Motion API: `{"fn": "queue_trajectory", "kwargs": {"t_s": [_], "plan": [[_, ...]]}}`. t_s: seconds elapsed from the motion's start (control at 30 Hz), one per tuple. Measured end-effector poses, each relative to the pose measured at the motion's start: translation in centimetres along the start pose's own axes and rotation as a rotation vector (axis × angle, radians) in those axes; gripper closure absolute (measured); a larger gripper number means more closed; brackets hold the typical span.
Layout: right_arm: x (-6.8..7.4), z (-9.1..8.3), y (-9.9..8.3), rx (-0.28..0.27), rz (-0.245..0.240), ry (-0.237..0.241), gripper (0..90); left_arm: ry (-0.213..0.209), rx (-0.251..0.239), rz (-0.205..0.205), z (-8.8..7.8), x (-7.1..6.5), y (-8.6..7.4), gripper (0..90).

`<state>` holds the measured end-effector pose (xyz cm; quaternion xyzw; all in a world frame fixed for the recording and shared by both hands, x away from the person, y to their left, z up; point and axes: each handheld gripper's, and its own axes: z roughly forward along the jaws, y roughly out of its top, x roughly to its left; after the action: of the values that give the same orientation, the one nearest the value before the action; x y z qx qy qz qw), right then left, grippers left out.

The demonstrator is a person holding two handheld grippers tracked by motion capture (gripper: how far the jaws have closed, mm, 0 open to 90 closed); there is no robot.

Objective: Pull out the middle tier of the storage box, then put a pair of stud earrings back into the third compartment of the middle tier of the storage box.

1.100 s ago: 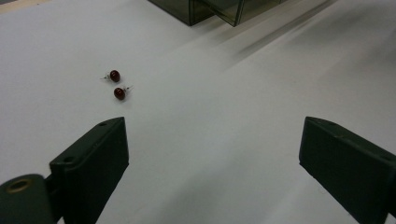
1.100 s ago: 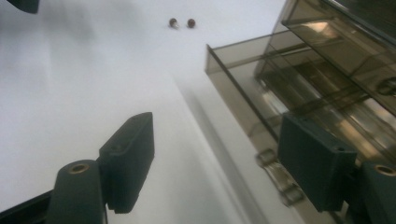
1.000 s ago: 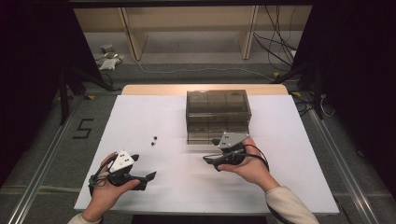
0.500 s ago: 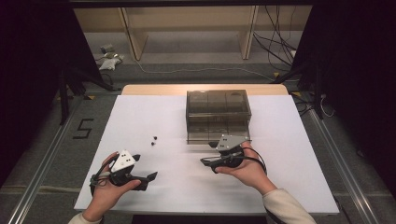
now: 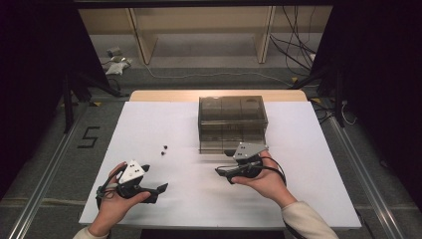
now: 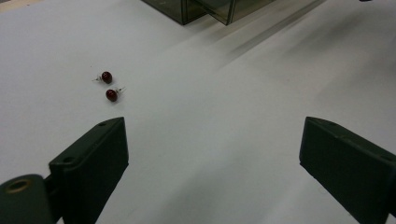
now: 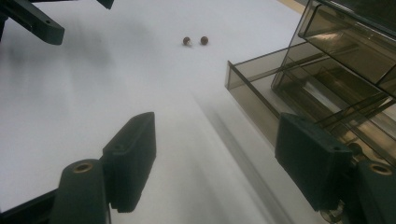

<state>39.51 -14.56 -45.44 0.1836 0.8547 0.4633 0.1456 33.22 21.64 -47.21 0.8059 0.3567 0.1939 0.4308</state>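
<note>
Two small dark red stud earrings (image 5: 163, 150) lie side by side on the white table sheet (image 5: 149, 124), left of a smoky clear drawer box (image 5: 232, 117). In the left gripper view the earrings (image 6: 109, 86) lie ahead and to the left of the jaws. The box's bottom drawer (image 7: 254, 91) is pulled out and looks empty where it shows. My left gripper (image 5: 158, 191) is open near the front edge, with nothing between its jaws (image 6: 212, 135). My right gripper (image 5: 223, 163) is open just in front of the drawer, one jaw beside its wall (image 7: 215, 126).
The box stands at the middle back of the table, with more closed drawers above the open one. My left gripper (image 7: 32, 21) shows far off in the right gripper view. Cables and wooden legs lie on the floor beyond the table.
My right gripper has shifted slightly left and toward the person in front of the open drawer. The left gripper, the earrings and the box stay where they were.
</note>
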Motion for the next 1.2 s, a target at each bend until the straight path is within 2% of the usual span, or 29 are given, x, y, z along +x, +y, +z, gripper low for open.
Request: {"fn": "queue_trajectory", "kwargs": {"t_s": [0.33, 0.43, 0.67, 0.83, 0.87, 0.9, 0.97, 1.0, 1.03, 1.2], "plan": [[0.0, -0.1, 0.5, -0.037, 0.011, 0.000, 31.9, -0.005, 0.001, -0.011, 0.2, -0.1, 0.0, 8.1], [0.0, 0.3, 0.7, -0.048, 0.023, 0.005, 32.7, -0.007, 0.006, -0.014, 0.2, 0.1, -0.1, 8.1], [0.9, 2.0, 2.3, -0.076, 0.008, 0.032, 34.5, -0.009, 0.016, -0.016, 0.2, -0.1, -0.1, 8.1], [1.7, 4.0, 3.6, -0.074, -0.004, 0.066, 35.8, -0.003, 0.034, -0.021, 0.4, 0.1, -0.2, 8.0], [1.9, 4.9, 4.2, -0.072, -0.011, 0.075, 36.2, 0.001, 0.031, -0.029, 0.4, 0.1, -0.1, 8.1], [1.9, 4.9, 4.2, -0.072, -0.011, 0.075, 36.2, 0.003, 0.027, -0.031, 0.5, 0.0, -0.1, 8.1], [2.0, 6.4, 5.5, -0.082, -0.009, 0.088, 37.2, 0.001, 0.037, -0.023, 0.5, -0.1, -0.1, 8.2], [2.0, 6.4, 5.5, -0.082, -0.009, 0.088, 37.2, 0.001, 0.044, -0.019, 0.5, -0.2, -0.1, 8.2], [2.2, 7.5, 6.2, -0.069, -0.018, 0.093, 37.4, 0.001, 0.047, -0.017, 0.5, -0.2, -0.1, 8.2], [2.3, 9.9, 7.9, -0.025, -0.036, 0.103, 37.8, -0.002, 0.051, -0.025, 0.6, -0.1, -0.3, 8.2]]}}
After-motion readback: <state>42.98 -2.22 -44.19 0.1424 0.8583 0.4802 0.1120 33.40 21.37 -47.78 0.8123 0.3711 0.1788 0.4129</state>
